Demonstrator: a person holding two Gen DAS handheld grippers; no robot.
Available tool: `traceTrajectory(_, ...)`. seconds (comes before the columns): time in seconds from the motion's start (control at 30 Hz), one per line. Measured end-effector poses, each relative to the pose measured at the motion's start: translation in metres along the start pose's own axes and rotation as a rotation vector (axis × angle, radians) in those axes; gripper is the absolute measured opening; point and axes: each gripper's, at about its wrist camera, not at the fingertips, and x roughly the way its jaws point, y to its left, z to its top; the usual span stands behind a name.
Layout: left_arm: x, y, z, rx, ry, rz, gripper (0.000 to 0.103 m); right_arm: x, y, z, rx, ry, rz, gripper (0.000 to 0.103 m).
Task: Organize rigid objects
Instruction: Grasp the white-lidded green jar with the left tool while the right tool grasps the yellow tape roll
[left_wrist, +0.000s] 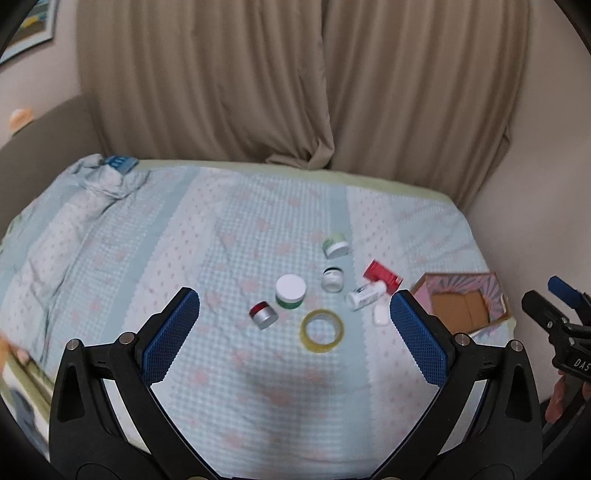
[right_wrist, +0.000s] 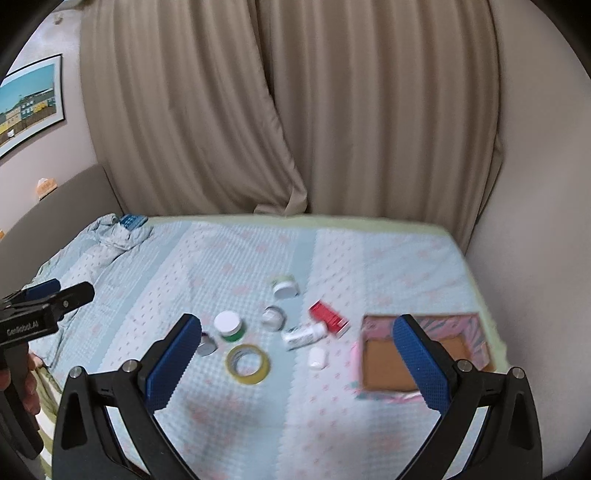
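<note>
Both sets of tongs hang released above the bed, the left tongs and right tongs grasping nothing. The jars, a yellow tape roll, a red box and a white tube lie scattered mid-bed, near the open cardboard box at the right edge.

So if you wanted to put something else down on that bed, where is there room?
Bare bedspread lies between the crumpled cover at the far left and the jars, and nearer, below the tape roll. The open box on the right looks empty. It is crowded around the white-lidded jar, red box and tube.
</note>
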Motion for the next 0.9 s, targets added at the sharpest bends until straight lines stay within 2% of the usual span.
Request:
traceTrajectory(0.1, 0.027, 0.026, 0.009, 0.071, 0.043, -0.025, 0.102, 0.020, 0.020, -0.006, 0.026, 0.039, 0.005, 0.103)
traceTrajectory(0.2, 0.064, 0.046, 0.020, 0.145, 0.104, -0.065, 0.102, 0.052, 0.046, -0.014, 0.031, 0.095, -0.045, 0.103)
traceTrajectory(0.37, 0.142, 0.068, 0.029, 0.279, 0.224, -0.147, 0.102, 0.105, 0.079, -0.030, 0.063, 0.179, -0.093, 0.103)
traceTrajectory(0.5, 0.207, 0.065, 0.026, 0.366, 0.292, -0.198, 0.102, 0.149, 0.097, -0.047, 0.113, 0.234, -0.084, 0.103)
traceTrajectory(0.63, 0.269, 0.053, 0.016, 0.402, 0.381, -0.257, 0.102, 0.193, 0.111, -0.071, 0.133, 0.292, -0.097, 0.103)
traceTrajectory(0.83, 0.358, 0.030, -0.009, 0.502, 0.494, -0.271, 0.102, 0.261, 0.118, -0.109, 0.177, 0.407, -0.106, 0.103)
traceTrajectory(0.9, 0.377, 0.026, -0.017, 0.526, 0.525, -0.273, 0.102, 0.285, 0.115, -0.122, 0.198, 0.431, -0.118, 0.103)
